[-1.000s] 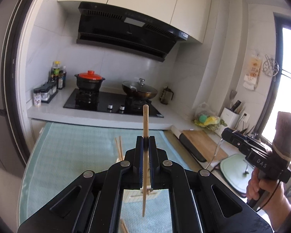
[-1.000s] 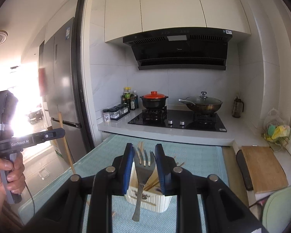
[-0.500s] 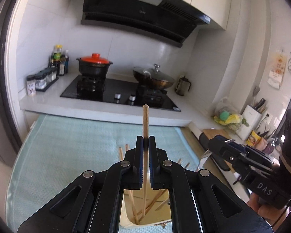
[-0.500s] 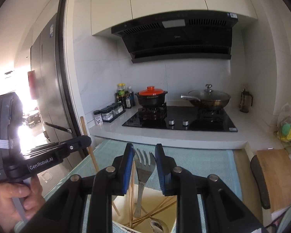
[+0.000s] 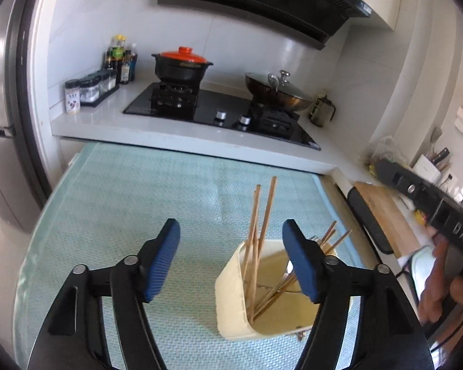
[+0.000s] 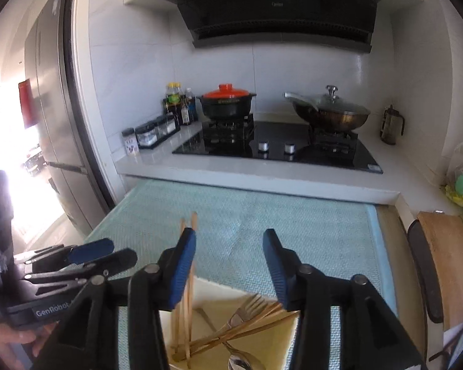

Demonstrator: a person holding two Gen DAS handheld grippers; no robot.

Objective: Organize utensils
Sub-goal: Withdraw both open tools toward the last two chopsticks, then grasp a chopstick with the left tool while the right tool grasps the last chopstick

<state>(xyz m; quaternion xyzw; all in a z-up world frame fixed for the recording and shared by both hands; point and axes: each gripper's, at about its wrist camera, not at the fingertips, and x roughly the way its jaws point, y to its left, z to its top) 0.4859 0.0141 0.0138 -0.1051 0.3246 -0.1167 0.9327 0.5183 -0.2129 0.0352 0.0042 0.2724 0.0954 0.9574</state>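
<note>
A cream utensil holder (image 5: 234,302) stands on the pale green mat (image 5: 123,203). It holds several wooden chopsticks (image 5: 264,215), a metal fork (image 6: 247,306) and a spoon (image 6: 240,362). My left gripper (image 5: 231,262) is open and empty, just above the holder's left side. My right gripper (image 6: 230,268) is open and empty, directly above the holder (image 6: 262,348). The left gripper also shows at the left of the right wrist view (image 6: 86,257), and the right gripper's body at the right of the left wrist view (image 5: 429,197).
Behind the mat is a white counter with a black hob (image 5: 219,114), a black pot with a red lid (image 5: 182,67), a lidded wok (image 5: 277,92) and spice jars (image 5: 92,89). A wooden cutting board (image 5: 382,212) lies at the right. A fridge (image 6: 55,117) stands at the left.
The left gripper has opened and let go of the chopstick, which now stands in the holder. The right gripper has opened and let go of the fork, which now lies in the holder.
</note>
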